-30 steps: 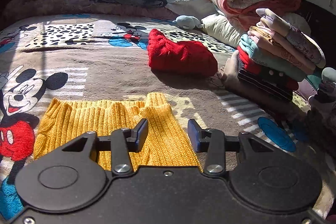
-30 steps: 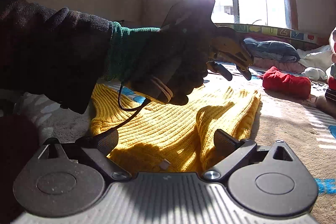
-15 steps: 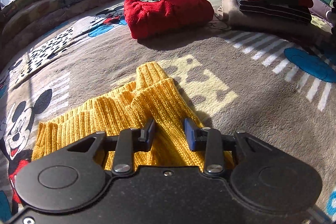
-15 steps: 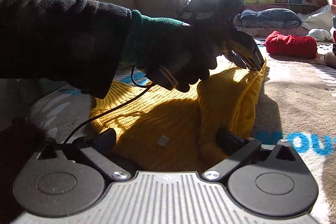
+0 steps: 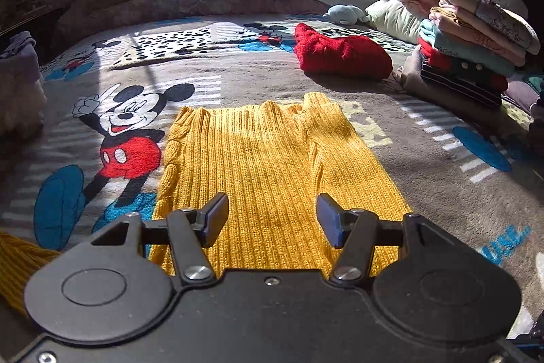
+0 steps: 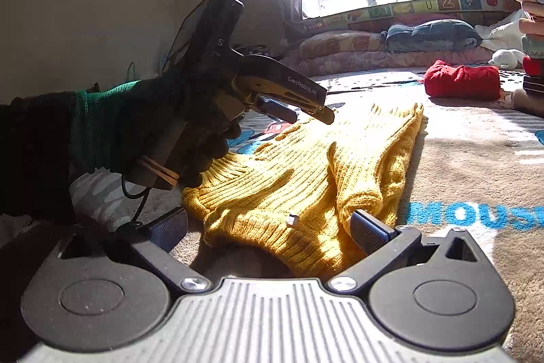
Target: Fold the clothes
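Two tongs gaping wide and empty, left tongs [image 5: 272, 215] above the yellow knit sweater [image 5: 268, 165] on the Mickey Mouse blanket [image 5: 442, 159], right tongs [image 6: 268, 227] low at its near edge.

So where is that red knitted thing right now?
The red sweater lies folded on the bed, beyond the yellow sweater and right of centre in the left wrist view, just left of the stack of folded clothes.

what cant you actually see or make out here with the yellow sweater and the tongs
- Near hem of the yellow sweater: left wrist view, hidden behind the open left tongs.
- Sweater's left edge: right wrist view, covered by the gloved hand.
- Small tag on the sweater: right wrist view, too small to read.
- Folded stack: cut off by the right edge in both views.
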